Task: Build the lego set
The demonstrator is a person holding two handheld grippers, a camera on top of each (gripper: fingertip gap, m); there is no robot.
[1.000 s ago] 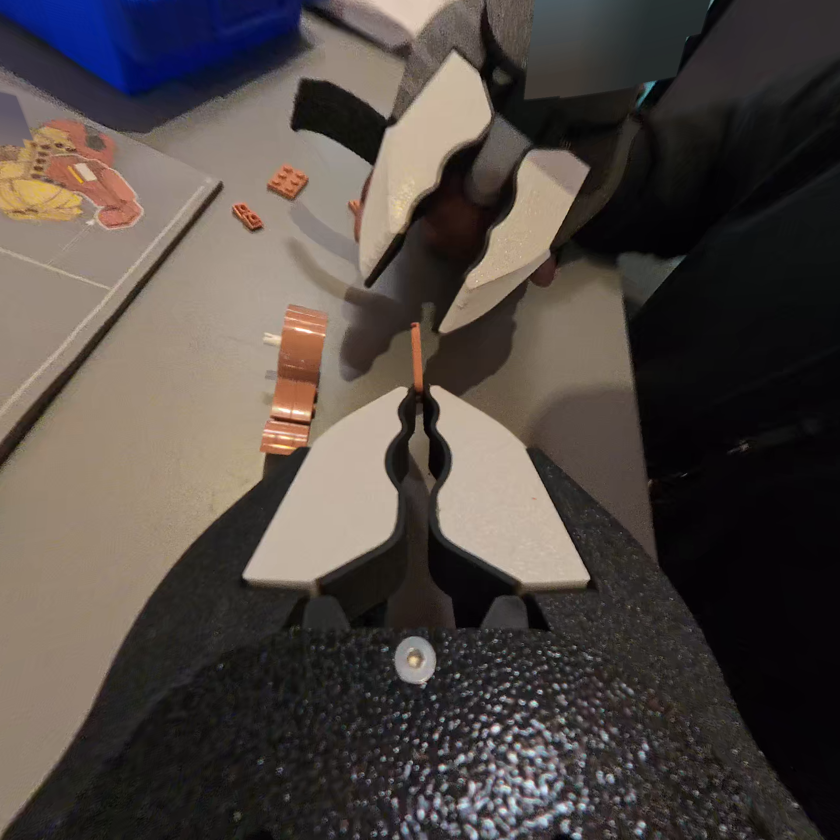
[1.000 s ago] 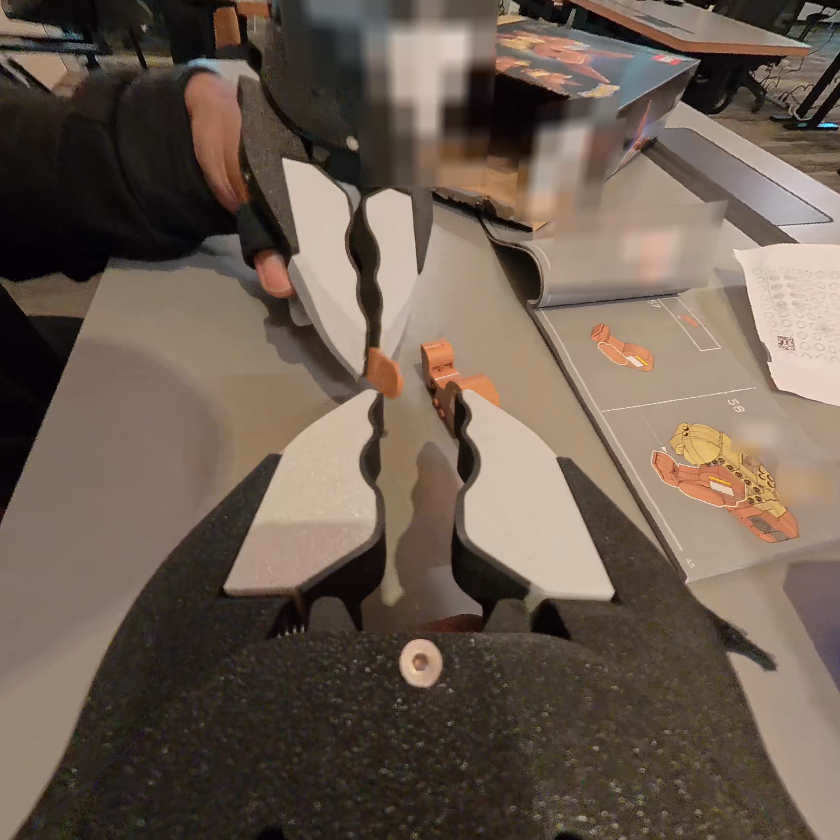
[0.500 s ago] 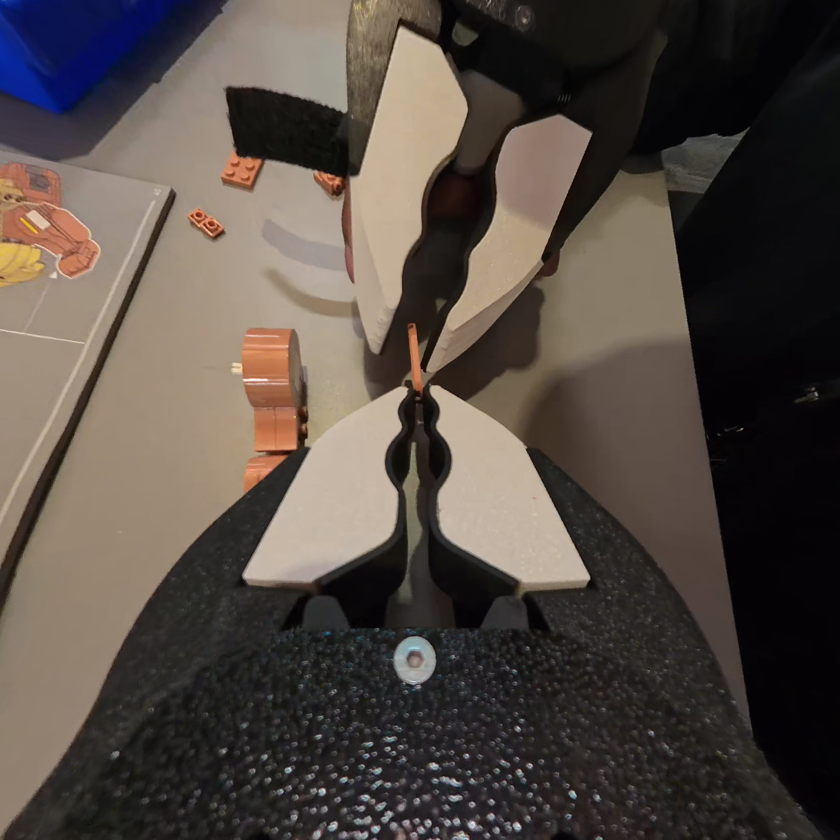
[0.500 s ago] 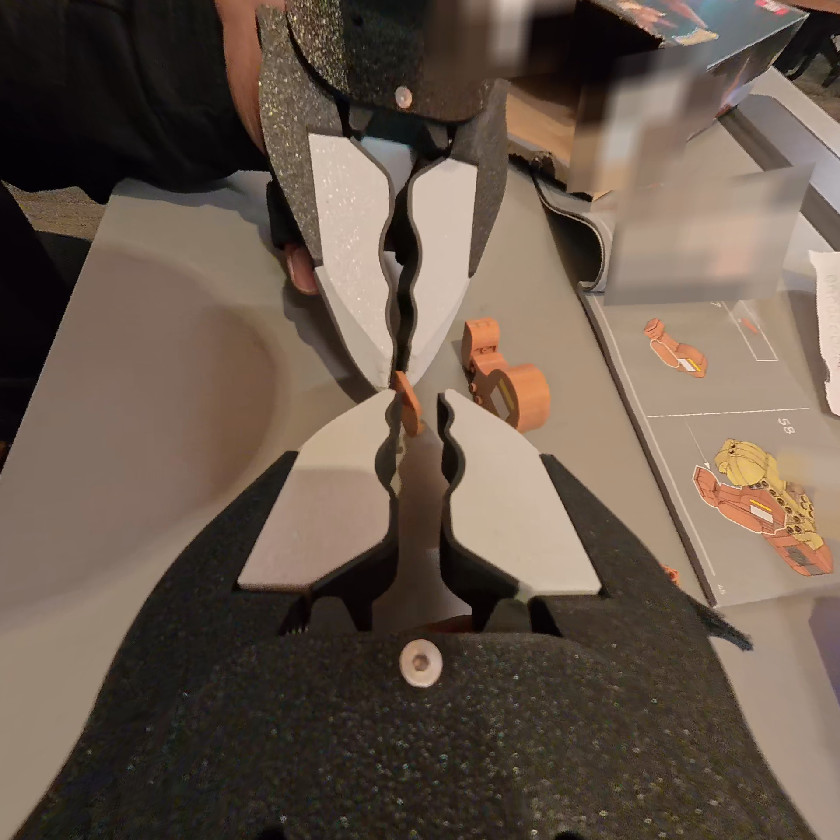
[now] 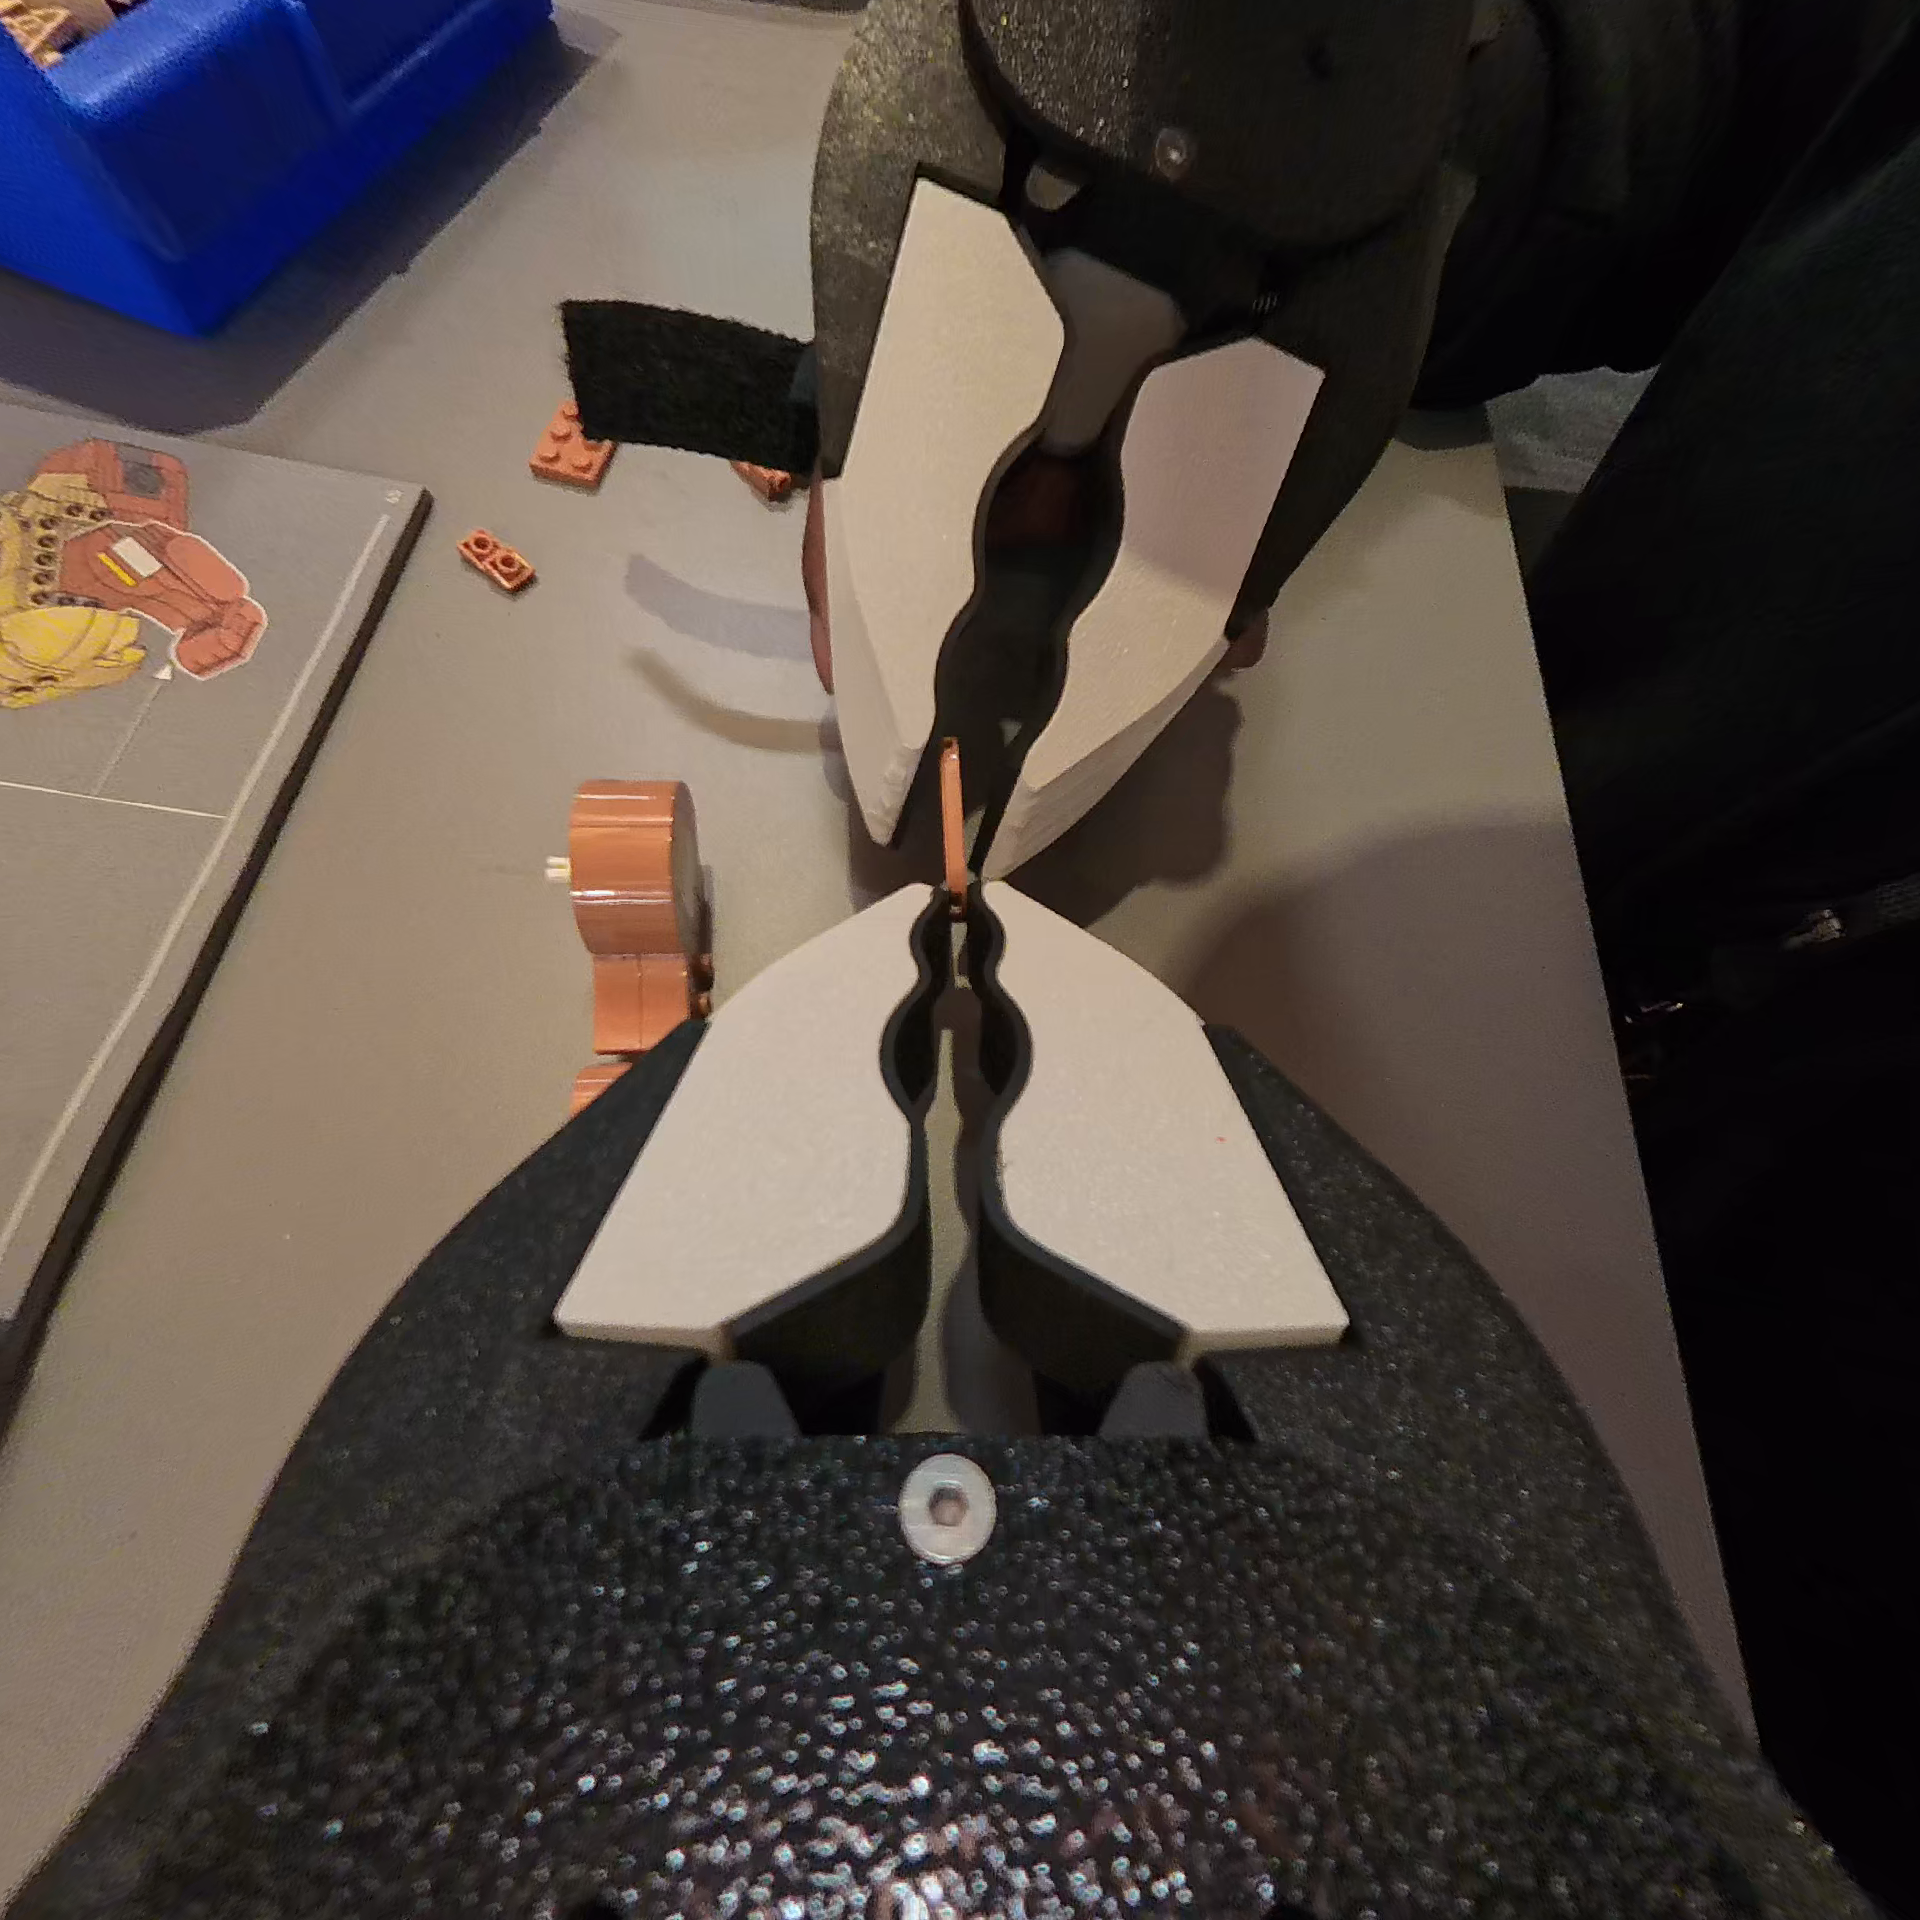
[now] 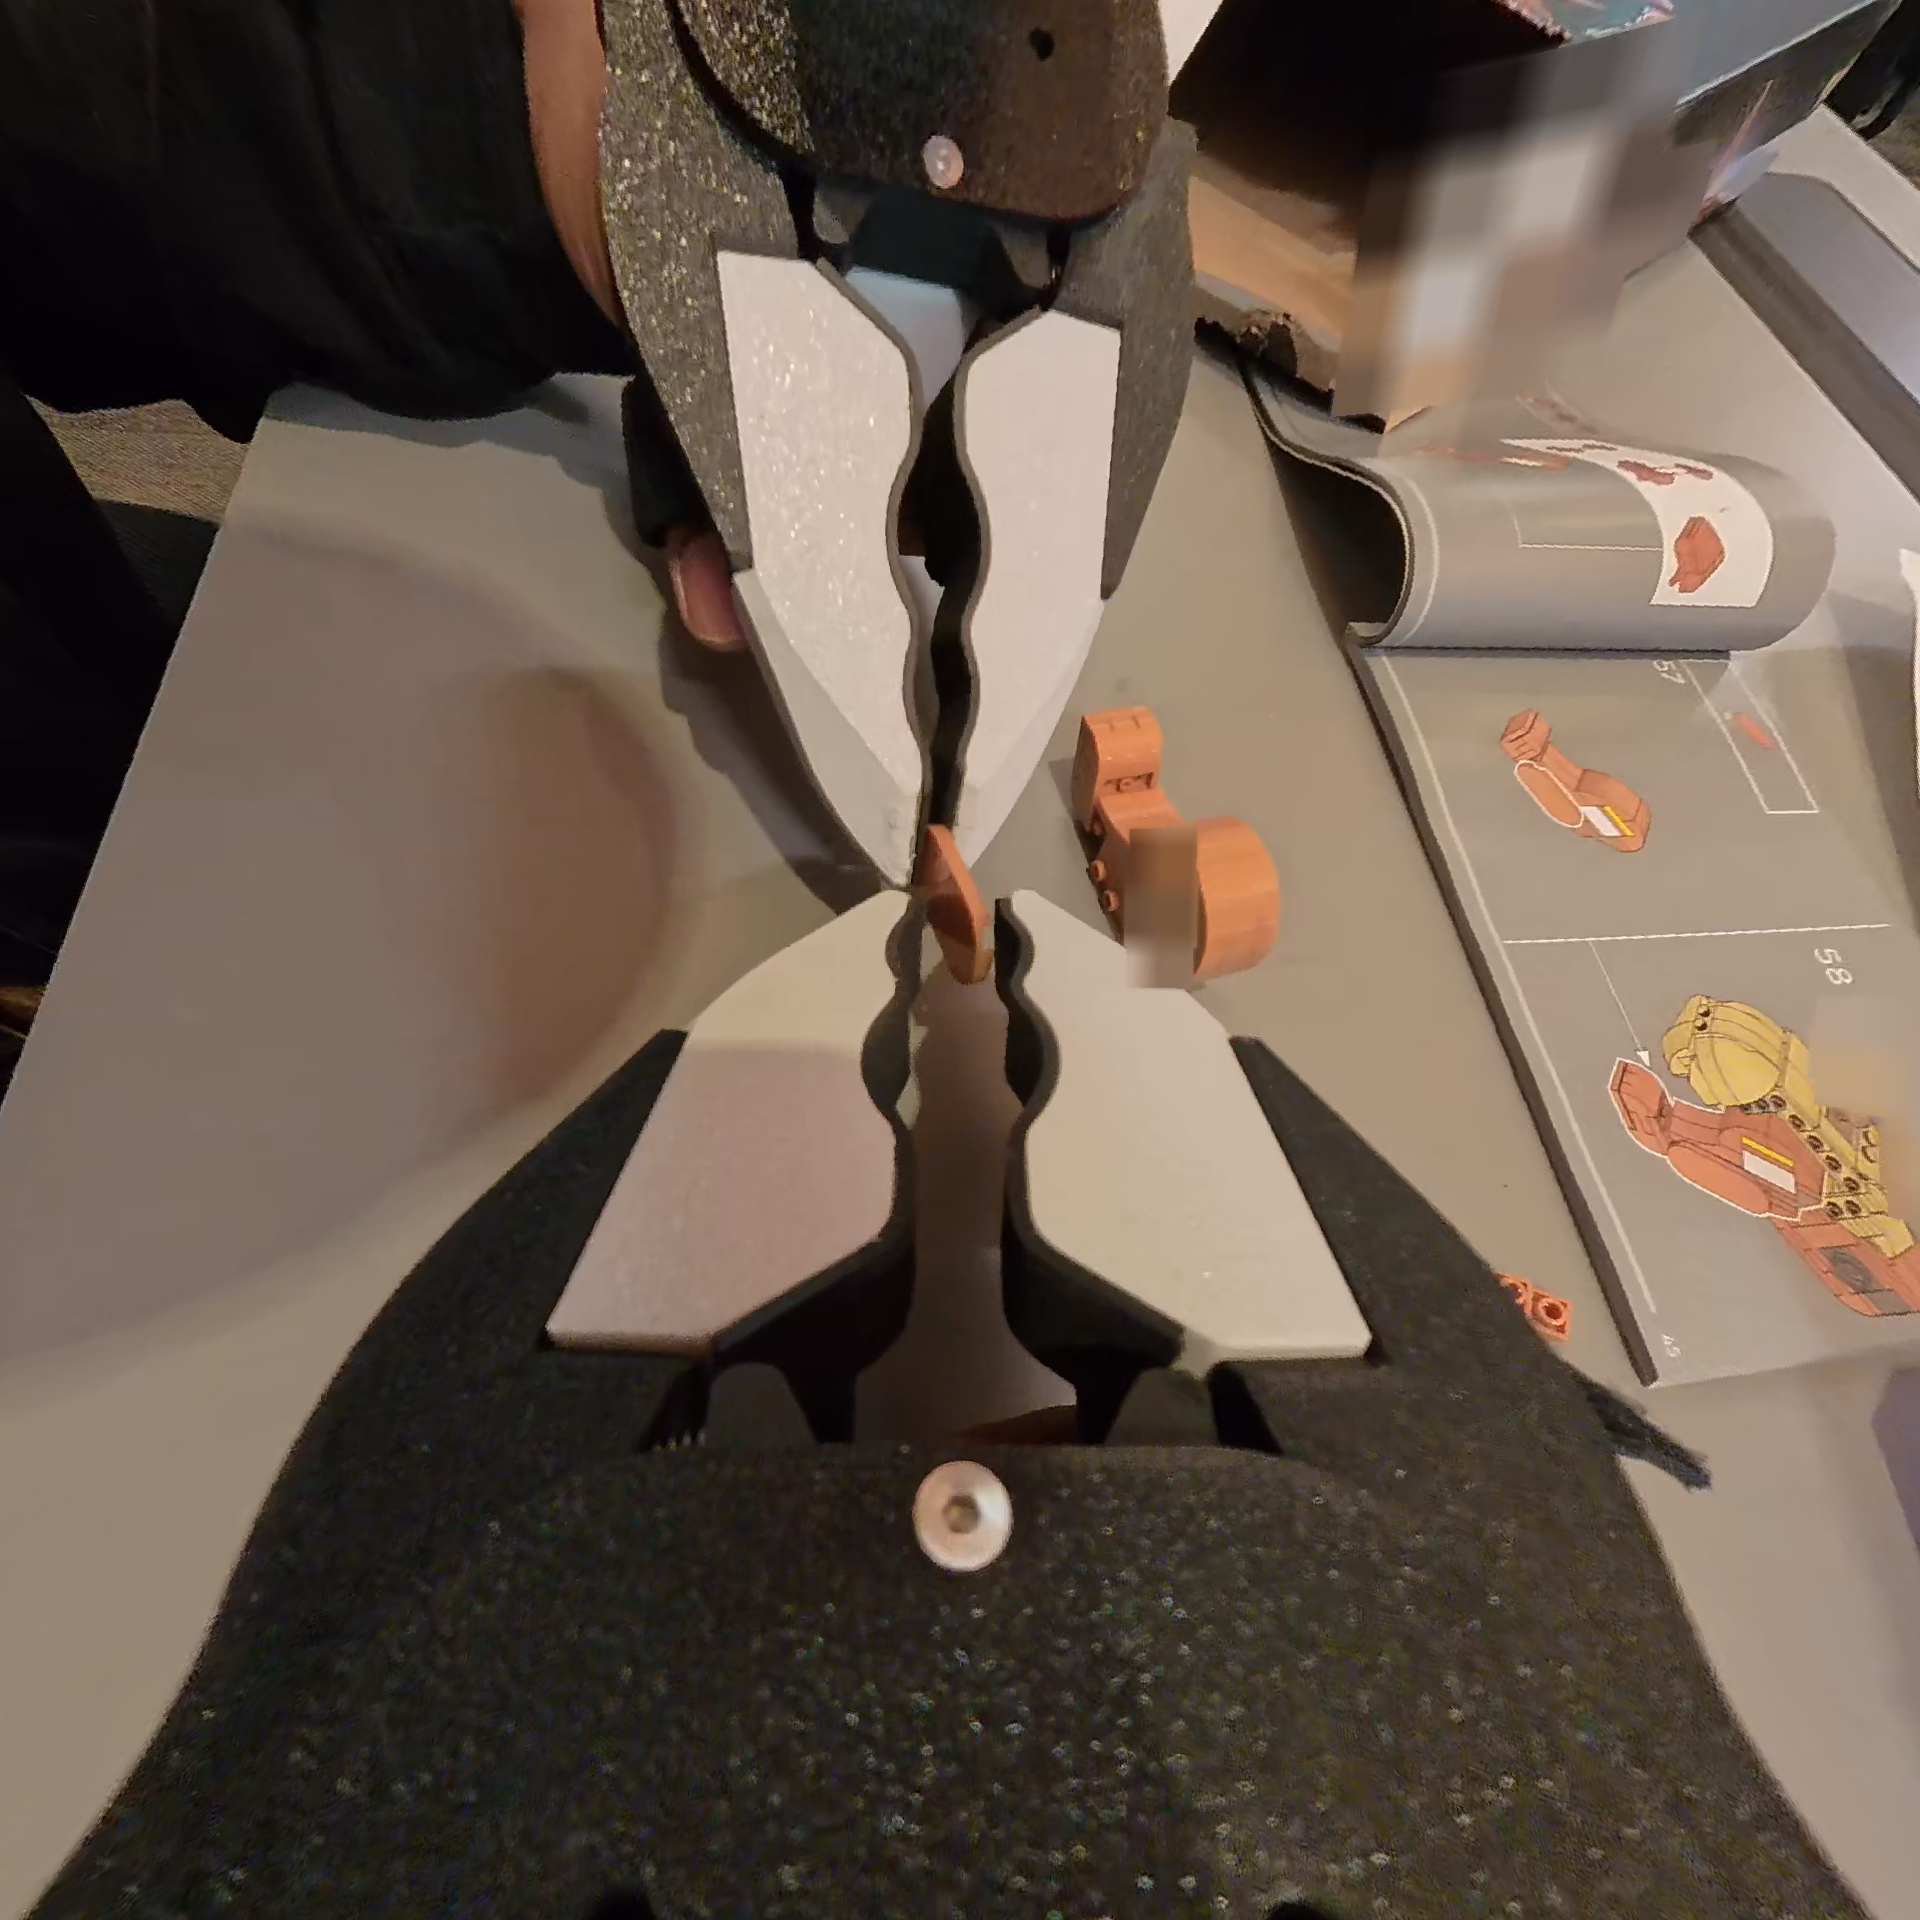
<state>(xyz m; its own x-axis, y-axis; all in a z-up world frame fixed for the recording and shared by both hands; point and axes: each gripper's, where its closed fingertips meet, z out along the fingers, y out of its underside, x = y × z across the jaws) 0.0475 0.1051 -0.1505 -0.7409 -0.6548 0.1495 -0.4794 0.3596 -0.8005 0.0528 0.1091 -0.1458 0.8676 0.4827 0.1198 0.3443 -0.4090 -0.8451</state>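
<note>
My left gripper (image 5: 954, 896) is shut on a thin brown flat piece (image 5: 951, 810) and holds it edge-up above the grey table (image 5: 1351, 1039). The piece sticks out past the fingertips. My right gripper (image 6: 951, 920) faces the left one tip to tip, and its narrowed jaws stand around the free end of the same piece (image 6: 954, 904). In the left wrist view a strip of table shows between the piece and one pad of the right gripper (image 5: 940, 844), so it is not clamped. The left gripper also shows in the right wrist view (image 6: 930, 831).
A brown assembled part (image 5: 634, 873) (image 6: 1195, 883) lies on the table beside the grippers. An open instruction booklet (image 5: 156, 831) (image 6: 1662, 1039) lies further out. Small brown plates (image 5: 569, 447) (image 5: 497, 561) and a blue bin (image 5: 208, 156) are beyond. The table edge (image 5: 1538, 727) is close by. Left and right tips are no more than a few centimetres apart.
The right gripper has moved in towards the left one and its jaws have narrowed around the piece's free end. The left gripper has kept its grip on the piece.
</note>
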